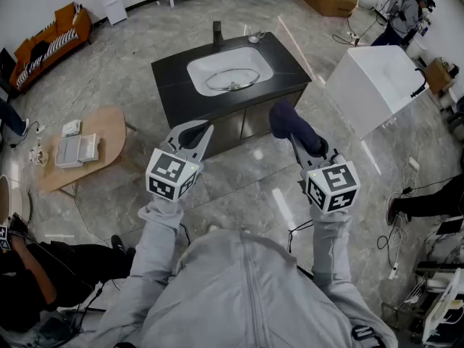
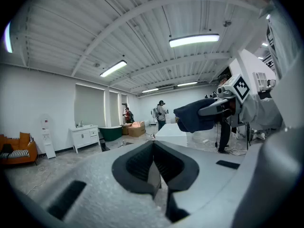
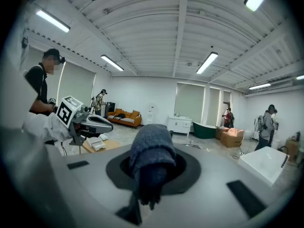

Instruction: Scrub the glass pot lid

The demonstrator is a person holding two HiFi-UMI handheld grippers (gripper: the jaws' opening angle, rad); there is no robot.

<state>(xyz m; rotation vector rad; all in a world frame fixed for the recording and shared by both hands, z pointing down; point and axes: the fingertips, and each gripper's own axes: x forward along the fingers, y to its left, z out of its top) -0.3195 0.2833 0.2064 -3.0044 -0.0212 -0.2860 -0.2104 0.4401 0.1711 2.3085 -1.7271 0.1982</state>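
Observation:
In the head view the glass pot lid (image 1: 232, 80) lies in the white sink basin (image 1: 255, 56) of a black vanity (image 1: 172, 78), well ahead of both grippers. My left gripper (image 1: 197, 130) is held up in the air short of the vanity's front, jaws shut with nothing between them (image 2: 154, 167). My right gripper (image 1: 293, 133) is shut on a dark blue cloth (image 1: 288, 123), which bunches over the jaws and hides the fingertips (image 3: 151, 160). Each gripper view looks across the room at the other gripper, not at the lid.
A dark faucet (image 1: 217, 33) stands behind the basin. A white tub (image 1: 377, 85) sits to the right of the vanity, a low wooden table (image 1: 80, 147) with papers to the left. A person (image 1: 43, 267) sits at the lower left. Cables lie on the floor.

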